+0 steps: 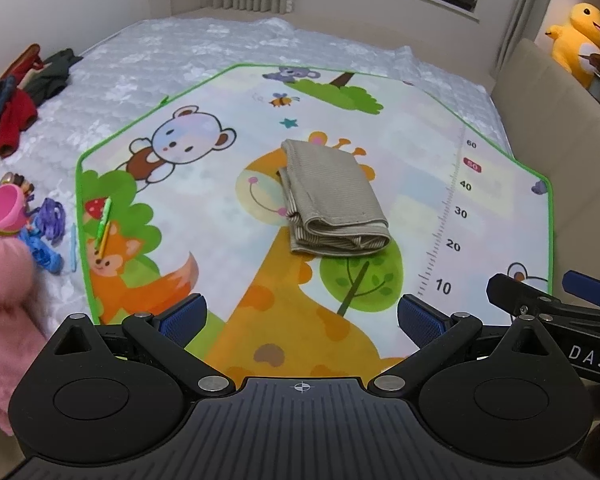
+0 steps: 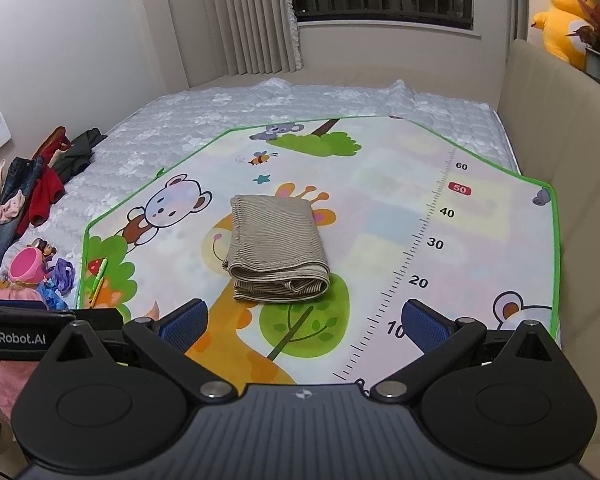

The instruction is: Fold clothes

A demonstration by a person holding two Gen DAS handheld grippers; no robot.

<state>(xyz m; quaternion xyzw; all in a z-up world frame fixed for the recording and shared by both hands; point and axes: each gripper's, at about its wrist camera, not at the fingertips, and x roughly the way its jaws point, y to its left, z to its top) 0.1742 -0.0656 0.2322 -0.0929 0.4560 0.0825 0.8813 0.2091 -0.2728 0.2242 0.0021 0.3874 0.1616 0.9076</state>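
Bed-top play mat (image 2: 480, 220) carries the folded beige garment (image 2: 276, 246) at frame centre. Both left tongs (image 1: 300, 318) and right tongs (image 2: 304, 322) gape empty; next, probably fetch from the clothes pile (image 2: 24, 196) at left.

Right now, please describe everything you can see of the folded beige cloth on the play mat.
The folded beige cloth looks like a finely striped or ribbed knit, folded into a compact rectangle of several layers, whose edges show at its near end. It lies flat on the cartoon play mat, over the giraffe picture. Nothing else touches it; both grippers are open and apart from it.
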